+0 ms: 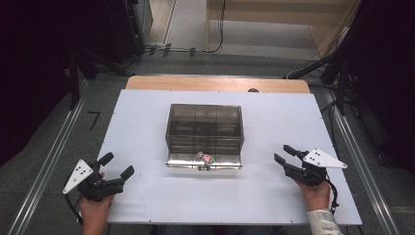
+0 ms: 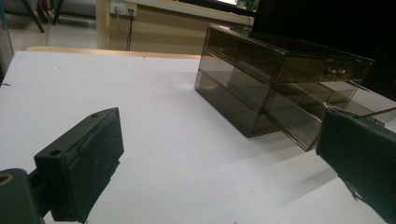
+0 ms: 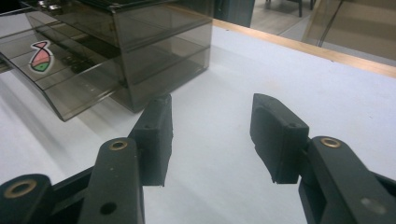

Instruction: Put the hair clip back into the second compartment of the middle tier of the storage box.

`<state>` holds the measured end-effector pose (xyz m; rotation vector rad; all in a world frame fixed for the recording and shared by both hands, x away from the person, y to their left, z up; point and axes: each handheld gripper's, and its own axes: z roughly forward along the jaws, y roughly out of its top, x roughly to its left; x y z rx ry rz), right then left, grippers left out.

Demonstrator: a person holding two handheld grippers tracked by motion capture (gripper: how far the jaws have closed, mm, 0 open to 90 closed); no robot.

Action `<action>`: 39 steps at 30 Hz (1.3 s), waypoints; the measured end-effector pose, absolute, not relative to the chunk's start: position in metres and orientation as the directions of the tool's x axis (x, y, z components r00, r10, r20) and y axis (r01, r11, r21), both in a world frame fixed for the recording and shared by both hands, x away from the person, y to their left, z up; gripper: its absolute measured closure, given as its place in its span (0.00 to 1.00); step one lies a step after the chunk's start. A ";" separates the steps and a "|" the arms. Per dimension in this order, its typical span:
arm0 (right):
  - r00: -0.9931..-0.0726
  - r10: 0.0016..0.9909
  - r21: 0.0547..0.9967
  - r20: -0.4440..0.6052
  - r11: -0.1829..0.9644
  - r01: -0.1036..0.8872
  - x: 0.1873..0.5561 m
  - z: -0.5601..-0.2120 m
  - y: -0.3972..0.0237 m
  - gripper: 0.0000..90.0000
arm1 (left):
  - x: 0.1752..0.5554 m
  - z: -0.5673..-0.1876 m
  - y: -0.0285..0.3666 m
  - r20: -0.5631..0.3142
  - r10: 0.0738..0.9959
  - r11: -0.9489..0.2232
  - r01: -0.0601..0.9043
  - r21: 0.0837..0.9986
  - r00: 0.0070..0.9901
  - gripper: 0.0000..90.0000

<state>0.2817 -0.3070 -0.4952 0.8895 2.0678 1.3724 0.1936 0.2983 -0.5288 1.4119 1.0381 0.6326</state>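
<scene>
Flanking the drawer box (image 1: 204,128), left tool (image 1: 117,166) and right tool (image 1: 285,153) gape.

My left gripper (image 1: 116,166), at the lower left of the high view, is black, and the three-cornered plate on it is pale grey with small dark dots. My right gripper (image 1: 285,152), at the lower right, is black under the same pale dotted plate. In the middle of the frame the drawer box (image 1: 204,128) is smoky, see-through brown-grey. The fish sticker (image 1: 206,157) in its pulled-out bottom drawer is pink and green. The table top (image 1: 147,127) is plain white, with a light wood edge along the top. My right sleeve (image 1: 323,223) is whitish with a faint pattern.
</scene>
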 end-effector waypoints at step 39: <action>-0.487 0.873 0.929 -0.003 0.183 0.322 0.264 -0.504 -0.378 0.10 | 0.193 -0.529 0.298 -0.202 0.870 0.112 0.217 0.970 0.450 0.02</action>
